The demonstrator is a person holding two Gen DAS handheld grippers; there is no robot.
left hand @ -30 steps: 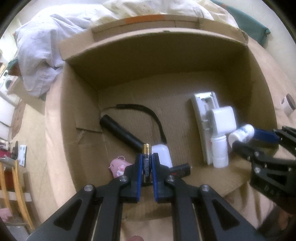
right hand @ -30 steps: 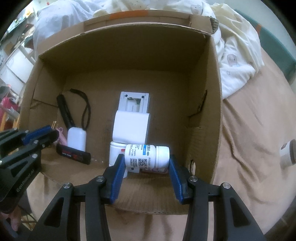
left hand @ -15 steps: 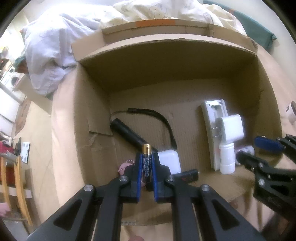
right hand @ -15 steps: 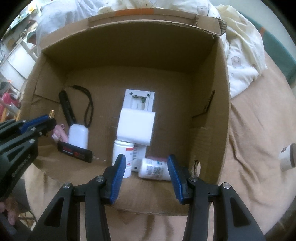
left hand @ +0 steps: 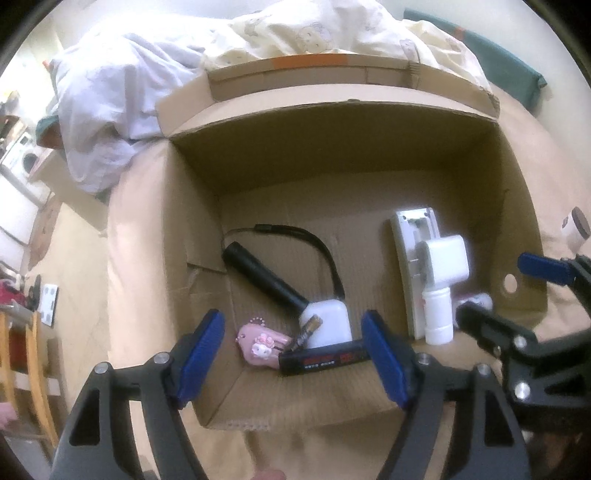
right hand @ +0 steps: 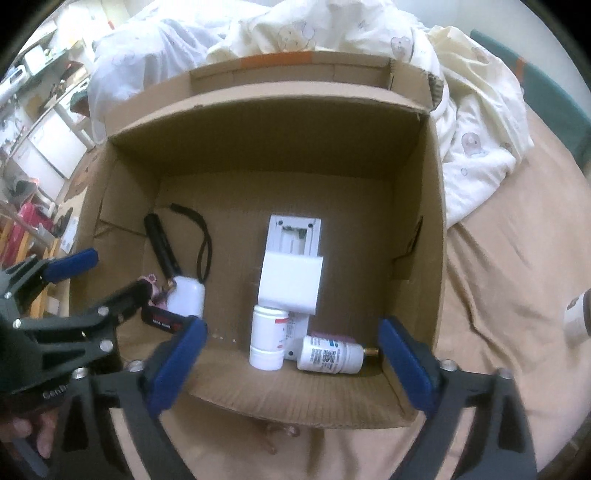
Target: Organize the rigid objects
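A small battery (left hand: pixel 306 329) lies tilted among the clutter on the floor of an open cardboard box (left hand: pixel 332 155), leaning against a white case (left hand: pixel 327 323) and touching a black flat bar with red lettering (left hand: pixel 325 360); a pink character keychain (left hand: pixel 260 347) sits just beside it. The left hand-held gripper (left hand: pixel 293 354) hovers above this corner, its blue-padded jaws opening and nothing between them.

Across the box floor, a white pill bottle (right hand: pixel 328 355) lies on its side near the right wall, next to an upright white bottle (right hand: pixel 266 338), a white block (right hand: pixel 291 282) and a pale flat device (right hand: pixel 293 236). The right hand-held gripper (right hand: pixel 291 363) hangs over it, jaws opening wide and clear of the bottle. A black flashlight (left hand: pixel 262 277) with a wrist strap lies towards the left wall.

The box rests on a bed covered in tan sheeting (right hand: pixel 509 280), with rumpled bedding (right hand: pixel 332 29) behind it.

The battery looks light, stiff and smooth, likely to roll or slip; a pinch across the middle of its barrel seems the surest hold. The fallen bottle appears light, hard plastic, best taken across its body rather than by the cap.
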